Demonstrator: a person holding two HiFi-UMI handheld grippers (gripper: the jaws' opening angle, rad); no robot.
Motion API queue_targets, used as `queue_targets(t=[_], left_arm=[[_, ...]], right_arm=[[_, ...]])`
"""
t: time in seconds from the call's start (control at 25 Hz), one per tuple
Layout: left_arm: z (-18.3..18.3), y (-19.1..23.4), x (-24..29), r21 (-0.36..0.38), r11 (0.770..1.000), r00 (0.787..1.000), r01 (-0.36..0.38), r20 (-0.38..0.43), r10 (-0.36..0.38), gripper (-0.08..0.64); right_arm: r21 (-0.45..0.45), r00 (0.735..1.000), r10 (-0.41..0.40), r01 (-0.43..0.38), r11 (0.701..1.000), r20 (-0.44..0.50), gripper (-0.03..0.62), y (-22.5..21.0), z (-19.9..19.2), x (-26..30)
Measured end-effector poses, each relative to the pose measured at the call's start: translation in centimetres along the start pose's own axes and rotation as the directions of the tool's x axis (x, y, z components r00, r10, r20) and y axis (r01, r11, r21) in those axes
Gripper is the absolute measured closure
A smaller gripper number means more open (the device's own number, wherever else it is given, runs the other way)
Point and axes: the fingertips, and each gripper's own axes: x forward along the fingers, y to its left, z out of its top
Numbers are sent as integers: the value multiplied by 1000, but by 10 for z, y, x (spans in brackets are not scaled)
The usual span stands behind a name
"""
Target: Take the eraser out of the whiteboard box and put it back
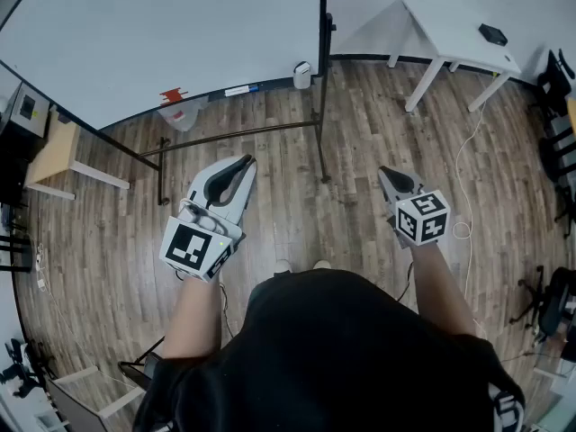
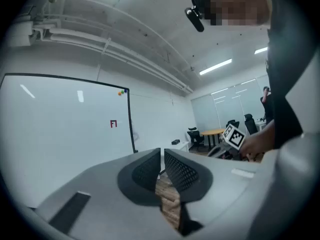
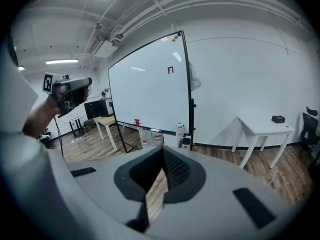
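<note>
A large whiteboard [image 1: 162, 34] stands ahead on a black frame. A small white box [image 1: 302, 75] hangs at the right end of its tray, seen too in the right gripper view as the white box [image 3: 180, 129]. A red item [image 1: 171, 94] and markers [image 1: 238, 90] lie along the tray. I cannot make out an eraser. My left gripper [image 1: 245, 161] is held level well short of the board, its jaws shut and empty [image 2: 162, 151]. My right gripper [image 1: 387, 173] points slightly down at the floor, jaws shut on nothing [image 3: 162, 150].
The whiteboard stand's black legs [image 1: 243, 135] reach out over the wooden floor. A white table [image 1: 459, 43] with a black object [image 1: 492, 34] stands at the right. A wooden side table [image 1: 54, 156] sits at the left. A cable [image 1: 463, 178] trails on the floor.
</note>
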Motion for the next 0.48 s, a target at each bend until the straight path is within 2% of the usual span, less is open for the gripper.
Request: queue_targets(t=[0.24, 0.48], left_arm=[[-24, 5, 2, -23, 999, 998, -44, -40, 43, 544], [-29, 5, 14, -25, 997, 996, -78, -49, 77, 542]], right_arm=[[-7, 1000, 1, -1, 1000, 21, 598, -7, 9, -6], [-14, 998, 11, -10, 1000, 55, 600, -18, 21, -11]])
